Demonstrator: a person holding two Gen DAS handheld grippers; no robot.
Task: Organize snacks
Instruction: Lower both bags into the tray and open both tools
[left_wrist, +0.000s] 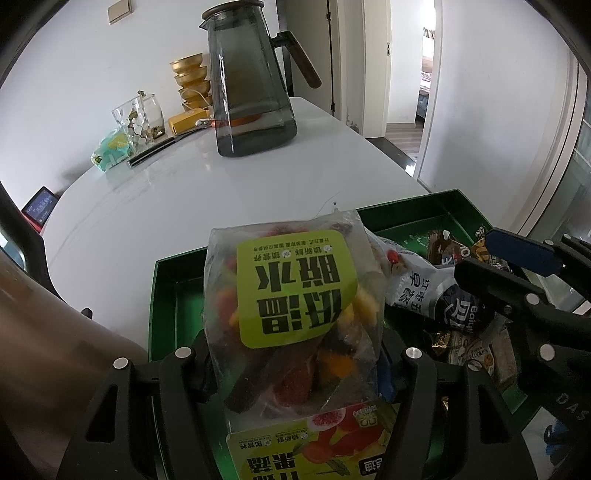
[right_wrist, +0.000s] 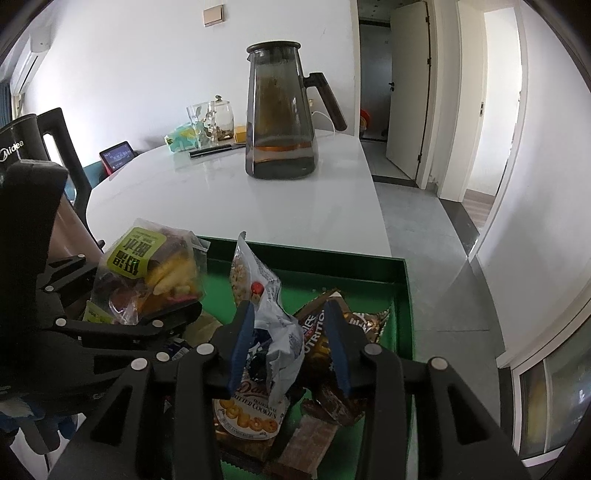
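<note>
Left tool (left_wrist: 295, 354) clamped on dried-fruit bag (left_wrist: 291, 295).

A tall smoked-glass pitcher (right_wrist: 281, 118) with a dark lid and a dark angled handle stands upright on the white glossy tabletop (right_wrist: 229, 199), holding brownish liquid. Behind it sit a clear glass jar (right_wrist: 223, 120), a stack of gold-coloured bowls (left_wrist: 192, 79) and a small yellow box (left_wrist: 184, 122). A long black knife-like object (left_wrist: 159, 149) lies flat beside a teal-and-yellow plastic packet (left_wrist: 112, 149). A small red-framed screen (right_wrist: 117, 155) sits past the table's far edge.
</note>
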